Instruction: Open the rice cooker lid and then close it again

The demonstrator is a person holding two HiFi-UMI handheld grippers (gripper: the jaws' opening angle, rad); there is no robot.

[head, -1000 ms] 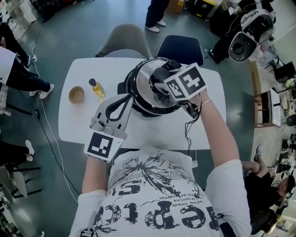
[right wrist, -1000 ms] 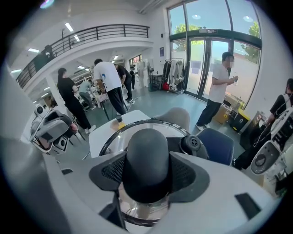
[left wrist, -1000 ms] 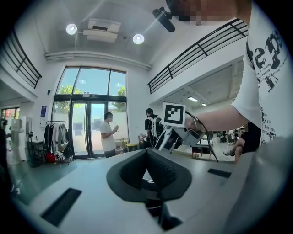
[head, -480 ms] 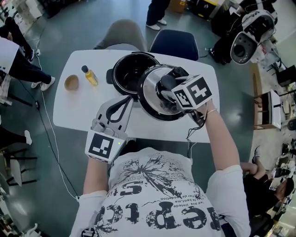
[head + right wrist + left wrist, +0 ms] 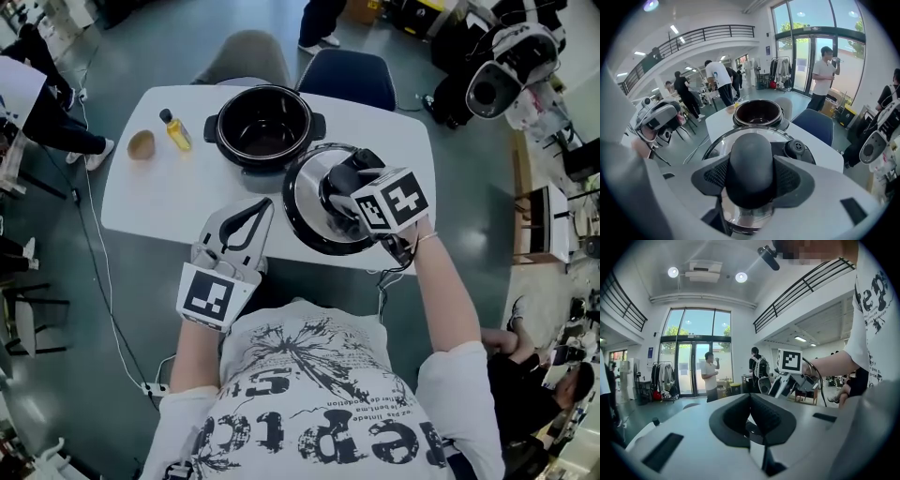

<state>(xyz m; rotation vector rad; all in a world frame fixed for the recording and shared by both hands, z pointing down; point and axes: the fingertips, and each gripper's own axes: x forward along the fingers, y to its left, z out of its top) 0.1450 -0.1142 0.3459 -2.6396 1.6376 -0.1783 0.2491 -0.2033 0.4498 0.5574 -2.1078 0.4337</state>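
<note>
The black rice cooker pot (image 5: 265, 127) stands open at the back of the white table (image 5: 150, 202); it also shows in the right gripper view (image 5: 757, 112). Its round steel lid (image 5: 309, 211) hangs over the table's near right part, in front of the pot. My right gripper (image 5: 339, 199) is shut on the lid's black knob (image 5: 751, 161), both pads pressed against its sides. My left gripper (image 5: 262, 206) floats over the near table edge, left of the lid, its jaws closed together with nothing between them (image 5: 750, 397).
A small bottle of yellow oil (image 5: 174, 130) and a wooden bowl (image 5: 142, 144) sit at the table's far left. Two chairs (image 5: 352, 80) stand behind the table. A cable (image 5: 98, 281) runs across the floor at left. People stand around the room.
The lid, in my right gripper, has come off the pot and moved toward me and to the right, leaving the pot uncovered. My left gripper has drawn back toward me too.
</note>
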